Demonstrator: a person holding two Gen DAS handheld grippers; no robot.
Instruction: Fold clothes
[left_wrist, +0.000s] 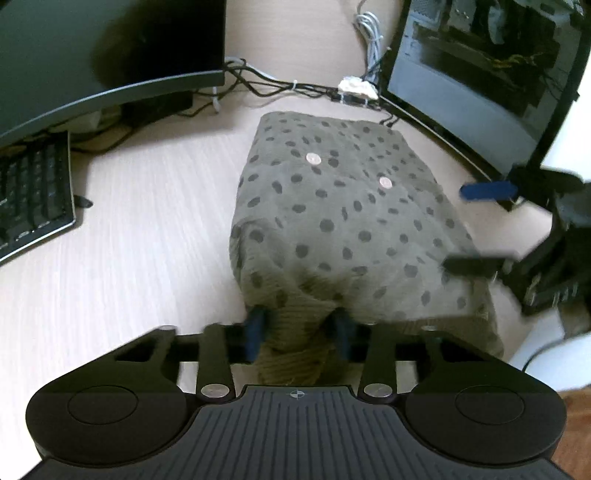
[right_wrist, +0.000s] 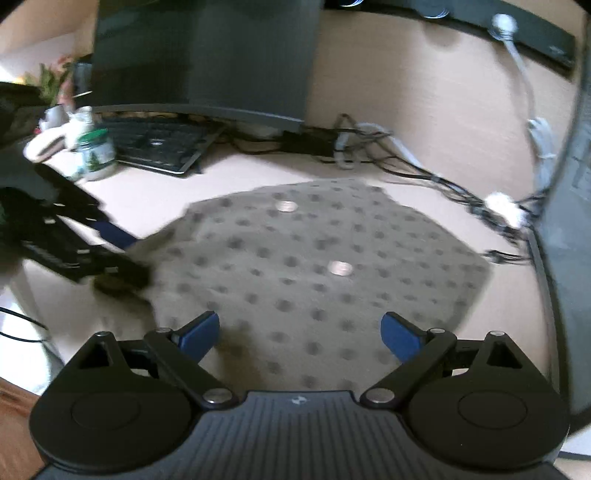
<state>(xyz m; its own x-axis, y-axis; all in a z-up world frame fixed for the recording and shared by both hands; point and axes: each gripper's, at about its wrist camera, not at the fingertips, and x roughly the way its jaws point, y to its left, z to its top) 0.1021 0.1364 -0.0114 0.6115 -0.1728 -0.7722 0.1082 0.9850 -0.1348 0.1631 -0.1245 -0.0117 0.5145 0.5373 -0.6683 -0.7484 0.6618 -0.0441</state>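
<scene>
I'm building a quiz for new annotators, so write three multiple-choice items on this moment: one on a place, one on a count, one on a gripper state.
1. Where does the keyboard lie in the left wrist view?
A. left of the garment
B. on the garment
C. right of the garment

2. How many pale round buttons show on the dotted garment?
A. none
B. two
C. five

3. What state is the right gripper in?
A. shut on the fabric
B. open above the fabric
C. out of view

Answers: 1 A, it sits at the left edge under a monitor; 2 B, two pale discs show on top; 3 B, its blue fingers stand wide apart, while the left gripper pinches the garment's ribbed edge.
</scene>
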